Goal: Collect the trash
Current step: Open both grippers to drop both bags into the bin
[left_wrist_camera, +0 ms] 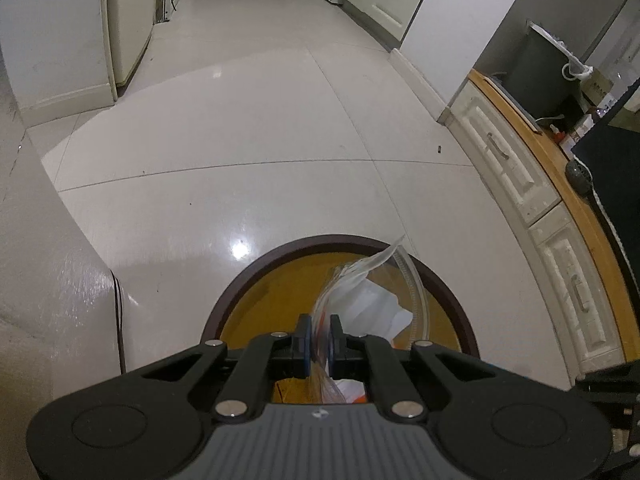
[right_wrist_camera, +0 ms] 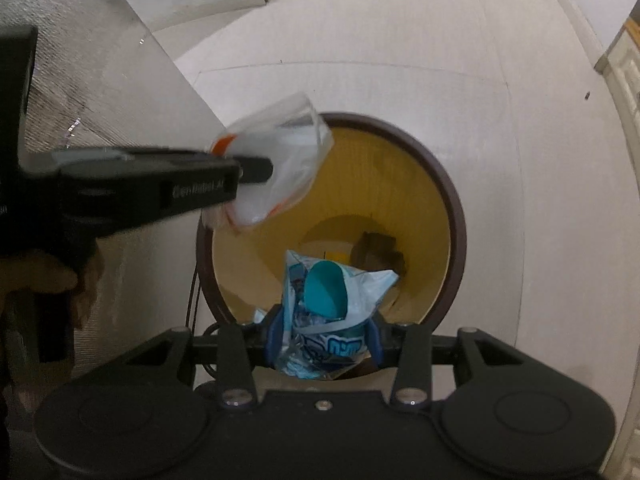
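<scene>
Left tongs (left_wrist_camera: pixel 320 338) nearly closed, pinching clear plastic wrapper (left_wrist_camera: pixel 360 288) over bin (right_wrist_camera: pixel 454 200). Right tongs (right_wrist_camera: pixel 324 338) narrow, clamping blue snack bag (right_wrist_camera: pixel 320 344) with teal cup (right_wrist_camera: pixel 324 292) above the bin mouth. Floor (left_wrist_camera: pixel 248 128) around the rim open. Bin bottom dark, contents unclear.

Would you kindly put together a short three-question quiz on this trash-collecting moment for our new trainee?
1. True or false: the left gripper is shut on a clear plastic bag.
2. What does the right gripper hold? A) blue-and-white wrapper B) glass jar C) newspaper
3. Fill in: both grippers hang over the round ___ with the dark rim.

Key:
1. True.
2. A, the blue-and-white wrapper.
3. Bin, yellow inside, standing on the tiled floor.
</scene>
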Available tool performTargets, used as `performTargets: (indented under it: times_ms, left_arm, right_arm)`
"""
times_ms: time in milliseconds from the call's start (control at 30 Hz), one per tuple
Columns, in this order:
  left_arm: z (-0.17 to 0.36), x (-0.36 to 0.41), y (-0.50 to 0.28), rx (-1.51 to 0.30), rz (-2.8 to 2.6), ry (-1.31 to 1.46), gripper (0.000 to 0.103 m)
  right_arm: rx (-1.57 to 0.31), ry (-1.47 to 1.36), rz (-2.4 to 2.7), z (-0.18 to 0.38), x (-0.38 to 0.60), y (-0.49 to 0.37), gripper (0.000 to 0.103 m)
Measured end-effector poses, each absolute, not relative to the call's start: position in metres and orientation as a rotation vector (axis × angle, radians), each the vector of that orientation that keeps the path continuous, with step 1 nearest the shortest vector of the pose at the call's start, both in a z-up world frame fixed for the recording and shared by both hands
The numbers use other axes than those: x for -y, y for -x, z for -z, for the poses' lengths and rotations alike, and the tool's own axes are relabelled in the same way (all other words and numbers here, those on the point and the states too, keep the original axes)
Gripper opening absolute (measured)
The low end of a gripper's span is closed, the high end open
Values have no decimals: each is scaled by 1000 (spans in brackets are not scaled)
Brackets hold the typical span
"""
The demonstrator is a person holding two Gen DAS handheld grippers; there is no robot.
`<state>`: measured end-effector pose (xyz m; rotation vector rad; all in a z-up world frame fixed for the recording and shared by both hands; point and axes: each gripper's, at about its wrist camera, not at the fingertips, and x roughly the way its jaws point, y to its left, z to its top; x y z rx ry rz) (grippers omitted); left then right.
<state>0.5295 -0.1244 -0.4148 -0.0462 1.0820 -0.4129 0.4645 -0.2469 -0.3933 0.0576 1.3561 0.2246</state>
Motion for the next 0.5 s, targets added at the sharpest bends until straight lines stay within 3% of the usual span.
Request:
performTargets:
  times_ms: [133, 500]
  left_arm:
    - [418, 120, -534, -1096, 372, 57, 31]
    - [424, 119, -536, -1207, 320, -6, 52]
  right_arm:
    - [-1375, -75, -220, 405, 249, -468, 43]
    - [-1387, -111, -206, 404, 257, -472, 47]
